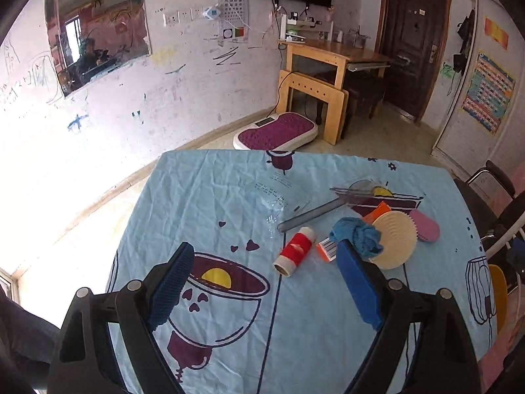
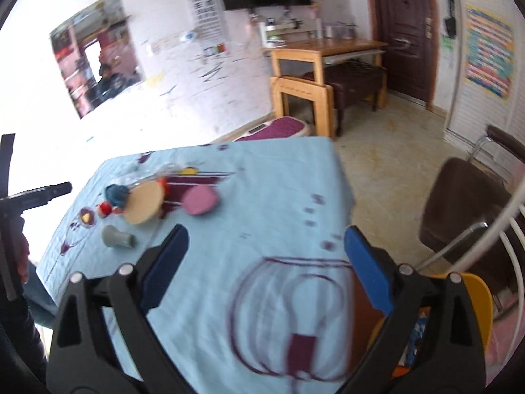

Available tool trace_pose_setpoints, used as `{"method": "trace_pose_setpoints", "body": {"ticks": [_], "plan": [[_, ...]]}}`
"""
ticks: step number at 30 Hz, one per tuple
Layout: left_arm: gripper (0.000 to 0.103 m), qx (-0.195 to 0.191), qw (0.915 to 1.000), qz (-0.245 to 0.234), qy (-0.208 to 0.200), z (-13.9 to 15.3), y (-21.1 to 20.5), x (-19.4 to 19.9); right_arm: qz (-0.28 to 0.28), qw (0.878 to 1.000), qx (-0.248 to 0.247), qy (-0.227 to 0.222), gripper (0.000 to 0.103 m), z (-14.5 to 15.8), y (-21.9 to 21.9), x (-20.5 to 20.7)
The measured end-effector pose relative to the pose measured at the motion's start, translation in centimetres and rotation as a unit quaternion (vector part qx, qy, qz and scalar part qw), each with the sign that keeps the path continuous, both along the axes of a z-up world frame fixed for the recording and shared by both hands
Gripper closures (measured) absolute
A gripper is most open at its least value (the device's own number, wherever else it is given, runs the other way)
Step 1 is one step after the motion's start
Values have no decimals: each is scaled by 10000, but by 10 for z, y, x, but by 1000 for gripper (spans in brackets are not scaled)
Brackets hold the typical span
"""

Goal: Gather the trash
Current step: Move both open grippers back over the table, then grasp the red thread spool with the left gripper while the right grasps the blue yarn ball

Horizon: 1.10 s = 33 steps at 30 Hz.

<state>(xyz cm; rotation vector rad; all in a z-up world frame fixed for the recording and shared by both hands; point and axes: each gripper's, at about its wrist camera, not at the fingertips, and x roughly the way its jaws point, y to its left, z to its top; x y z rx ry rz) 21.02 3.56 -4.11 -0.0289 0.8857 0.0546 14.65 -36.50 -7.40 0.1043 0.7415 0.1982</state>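
While both tilt down, left gripper point(image 1: 265, 282) (jaws wide) holds nothing.

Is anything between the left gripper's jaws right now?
No. The left gripper stands open above the blue tablecloth, with the red tube lying beyond its tips.

My left gripper point(image 1: 265, 282) tilts downward, jaws spread wide, nothing between the blue pads point(image 1: 172, 287). My right gripper point(image 2: 265, 266) also angles down, jaws wide apart, empty. In the right wrist view, the left tool's black body point(image 2: 36, 195) shows at the frame's left edge.
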Motion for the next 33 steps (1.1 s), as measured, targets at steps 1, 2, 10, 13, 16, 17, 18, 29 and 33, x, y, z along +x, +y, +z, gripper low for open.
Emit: {"method": "trace_pose_setpoints", "body": {"ticks": [1, 2, 10, 13, 16, 17, 18, 29, 33], "plan": [[19, -24, 10000, -43, 62, -4, 4, 2, 62, 10000, -64, -12, 7, 0, 10, 3], [19, -30, 9999, -92, 118, -7, 5, 5, 118, 9999, -109, -12, 7, 1, 18, 6], [33, -193, 9944, -885, 547, -35, -2, 26, 511, 9980, -373, 64, 7, 3, 73, 26], [46, -211, 9893, -1280, 665, -43, -6, 33, 585, 9972, -455, 69, 7, 4, 84, 33], [49, -48, 9837, -1616, 781, -52, -12, 41, 647, 9967, -494, 81, 7, 5, 95, 39], [49, 23, 9820, -1708, 802, -54, -14, 43, 670, 9964, -505, 85, 7, 5, 100, 41], [49, 62, 9804, -1790, 820, -55, -16, 46, 701, 9961, -522, 90, 7, 6, 103, 42], [75, 129, 9689, -2276, 961, -69, -25, 56, 1345, 9864, -938, -77, 7, 12, 164, 53], [85, 223, 9687, -2317, 860, -76, -27, 53, 1675, 9795, -1105, -184, 7, 11, 184, 51]]}}
